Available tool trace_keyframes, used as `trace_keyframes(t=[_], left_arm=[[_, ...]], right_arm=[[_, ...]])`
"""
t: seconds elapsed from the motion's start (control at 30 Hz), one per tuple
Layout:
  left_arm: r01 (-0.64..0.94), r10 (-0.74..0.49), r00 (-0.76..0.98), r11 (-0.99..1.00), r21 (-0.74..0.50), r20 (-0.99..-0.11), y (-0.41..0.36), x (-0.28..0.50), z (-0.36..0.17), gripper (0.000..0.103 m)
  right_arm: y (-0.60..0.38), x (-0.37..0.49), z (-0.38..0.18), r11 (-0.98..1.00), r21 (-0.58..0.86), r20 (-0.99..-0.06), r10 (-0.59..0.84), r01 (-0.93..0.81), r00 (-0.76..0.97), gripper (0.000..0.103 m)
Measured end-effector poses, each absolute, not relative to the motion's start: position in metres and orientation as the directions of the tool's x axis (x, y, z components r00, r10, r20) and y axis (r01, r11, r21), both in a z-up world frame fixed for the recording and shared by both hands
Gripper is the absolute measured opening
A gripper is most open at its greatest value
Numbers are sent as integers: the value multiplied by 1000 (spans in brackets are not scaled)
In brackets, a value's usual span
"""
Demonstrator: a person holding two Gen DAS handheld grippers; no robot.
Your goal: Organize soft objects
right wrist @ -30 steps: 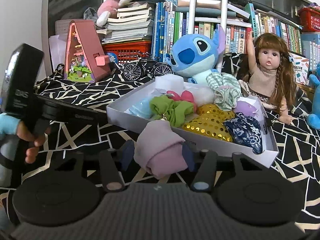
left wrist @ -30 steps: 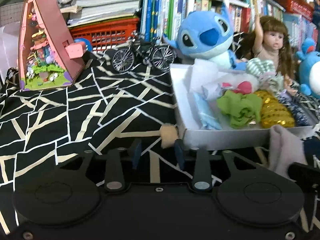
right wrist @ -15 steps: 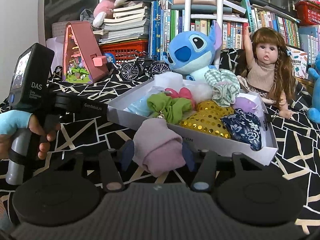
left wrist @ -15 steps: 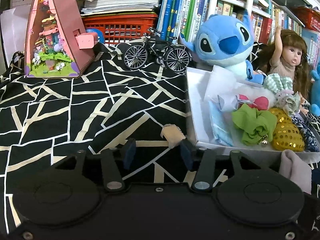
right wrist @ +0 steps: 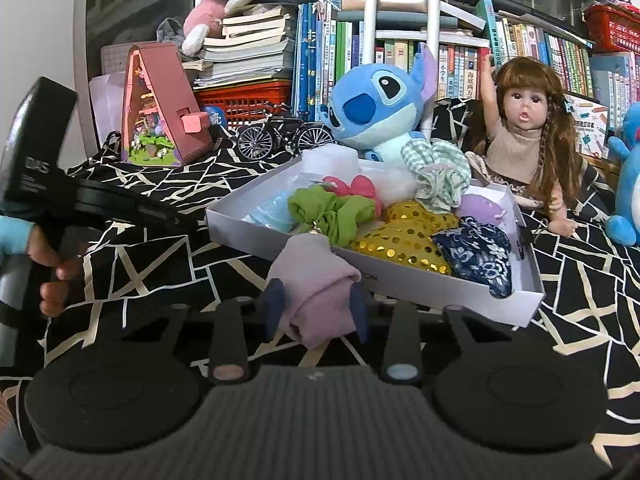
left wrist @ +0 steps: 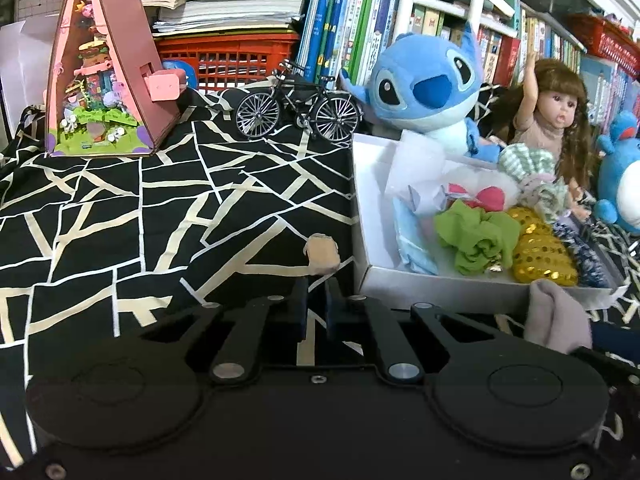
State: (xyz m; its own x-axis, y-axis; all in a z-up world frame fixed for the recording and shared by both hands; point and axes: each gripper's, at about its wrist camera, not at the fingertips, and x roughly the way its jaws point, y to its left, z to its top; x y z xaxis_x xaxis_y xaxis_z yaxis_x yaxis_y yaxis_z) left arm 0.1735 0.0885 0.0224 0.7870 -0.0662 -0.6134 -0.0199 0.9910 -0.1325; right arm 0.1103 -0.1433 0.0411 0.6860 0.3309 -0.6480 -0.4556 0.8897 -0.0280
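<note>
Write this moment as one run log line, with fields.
left gripper: shut, empty, behind beige sponge | right gripper: shut on mauve cloth | white box: partly filled

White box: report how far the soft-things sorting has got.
Done: green scrunchie, gold sequin pouch and blue floral pouch lie in the white box. In hand: the right gripper has just been closing on the mauve cloth, outside the box's near wall. Remaining: the beige pad lies beside the box; the left gripper has just closed, nothing between its fingers.
</note>
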Motion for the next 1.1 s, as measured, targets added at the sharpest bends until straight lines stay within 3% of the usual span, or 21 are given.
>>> trace_keyframes(t=[0.17, 0.3, 0.4, 0.7, 0.97, 1.1], left_arm=[[-6, -98, 791, 986, -167, -604, 94, 163, 39, 14], [-22, -91, 802, 983, -181, -591, 96, 166, 48, 44], [-62, -61, 799, 981, -182, -598, 96, 178, 48, 48], [-249, -135, 730, 860, -445, -670, 124, 229, 31, 50], [-241, -91, 717, 897, -369, -691, 113, 245, 18, 43], [-209, -49, 720, 936, -285, -692, 102, 243, 17, 33]], right_arm=[[-148, 106, 46, 893, -35, -642, 325, -450, 695, 31], [-152, 105, 53, 898, -21, -637, 327, -440, 698, 30], [-155, 103, 56, 901, -10, -630, 331, -434, 702, 30], [-162, 98, 58, 907, 20, -628, 339, -421, 700, 34], [-162, 99, 56, 907, 42, -628, 349, -418, 695, 34], [-158, 100, 53, 902, 34, -636, 351, -430, 687, 38]])
